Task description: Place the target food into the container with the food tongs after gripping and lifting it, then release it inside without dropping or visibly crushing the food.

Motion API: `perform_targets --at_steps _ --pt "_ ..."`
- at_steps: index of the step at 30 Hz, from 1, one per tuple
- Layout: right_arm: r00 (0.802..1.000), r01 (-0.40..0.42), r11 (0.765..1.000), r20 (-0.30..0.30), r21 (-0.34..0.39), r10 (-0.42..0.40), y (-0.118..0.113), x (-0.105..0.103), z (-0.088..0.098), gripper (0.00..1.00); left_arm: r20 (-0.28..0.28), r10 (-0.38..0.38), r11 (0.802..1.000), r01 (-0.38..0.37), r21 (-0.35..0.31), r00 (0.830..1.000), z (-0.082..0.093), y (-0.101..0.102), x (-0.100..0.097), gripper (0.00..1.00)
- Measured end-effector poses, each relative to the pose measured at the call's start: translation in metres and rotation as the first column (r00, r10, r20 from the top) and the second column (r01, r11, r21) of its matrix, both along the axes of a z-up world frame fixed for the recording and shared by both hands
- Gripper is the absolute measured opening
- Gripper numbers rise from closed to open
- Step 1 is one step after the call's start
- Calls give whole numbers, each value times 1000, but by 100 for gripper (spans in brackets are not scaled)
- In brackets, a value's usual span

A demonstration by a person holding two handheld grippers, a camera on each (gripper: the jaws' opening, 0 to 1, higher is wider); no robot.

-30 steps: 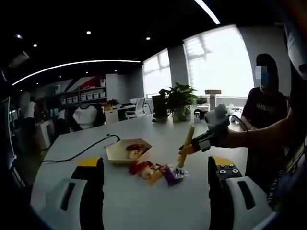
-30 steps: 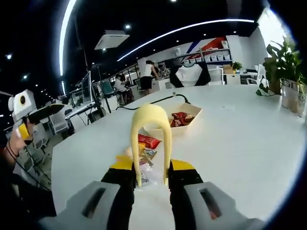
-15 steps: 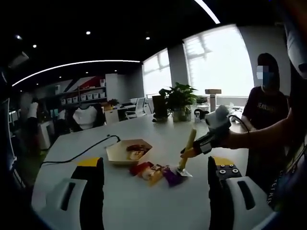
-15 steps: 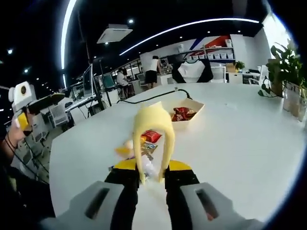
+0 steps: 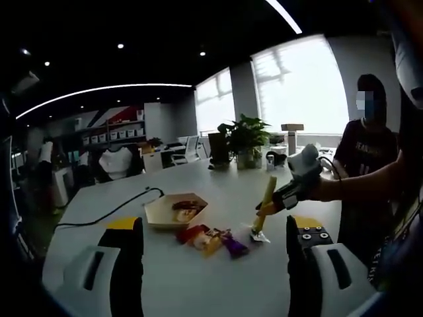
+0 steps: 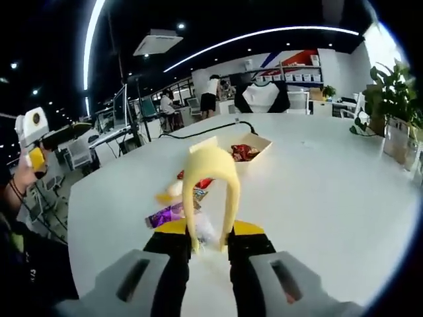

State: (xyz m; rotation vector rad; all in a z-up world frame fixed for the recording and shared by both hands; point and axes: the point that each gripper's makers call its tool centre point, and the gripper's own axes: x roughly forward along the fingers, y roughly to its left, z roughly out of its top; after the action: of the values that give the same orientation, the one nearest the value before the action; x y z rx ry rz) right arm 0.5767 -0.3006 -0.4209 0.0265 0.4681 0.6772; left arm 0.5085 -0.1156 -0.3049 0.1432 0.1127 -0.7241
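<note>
Bare table (image 6: 330, 198) lies wide open to the right of the tongs (image 6: 210, 198). The tray (image 6: 254, 146) stands beyond, with loose snack packets (image 6: 173, 208) scattered between tongs and tray. A cable (image 6: 198, 131) runs behind the tray; plants (image 6: 390, 99) line the far right edge.

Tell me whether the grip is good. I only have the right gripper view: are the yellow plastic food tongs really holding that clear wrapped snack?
Observer: From the side, in the left gripper view, the clear wrapped snack sits at the lower tips of the yellow plastic food tongs, apart from the other packets.
Operator: Where's the container from there?
Observer: The beige hexagonal tray lies beyond those packets, on the side away from the snack.
Operator: And the left gripper?
Observer: The left gripper has its jaws wide apart with nothing between them.
</note>
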Motion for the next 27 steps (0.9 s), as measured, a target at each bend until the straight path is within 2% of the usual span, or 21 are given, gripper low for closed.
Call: perform_targets --at_steps 2,5,9,16,20,27 --pt "1000 2 1000 15 0 -2 1 -2 3 18 1 -1 1000 1 4 1000 0 0 0 95" --pt "999 7 999 42 50 -9 6 -7 15 19 2 1 1000 -1 3 1000 0 1 0 95" --pt "997 -4 999 72 48 1 16 -15 24 20 3 4 1000 -4 3 1000 1 2 0 95" --pt "995 -50 997 85 54 45 35 -28 27 21 3 -1 1000 1 1 1000 1 2 -1 95" --pt "989 -104 995 105 3 103 54 -40 18 21 3 7 1000 -7 -4 1000 1 5 -2 95" --pt "980 -128 988 141 -86 139 66 -43 12 22 -5 17 1000 -17 -4 1000 -3 10 -1 95"
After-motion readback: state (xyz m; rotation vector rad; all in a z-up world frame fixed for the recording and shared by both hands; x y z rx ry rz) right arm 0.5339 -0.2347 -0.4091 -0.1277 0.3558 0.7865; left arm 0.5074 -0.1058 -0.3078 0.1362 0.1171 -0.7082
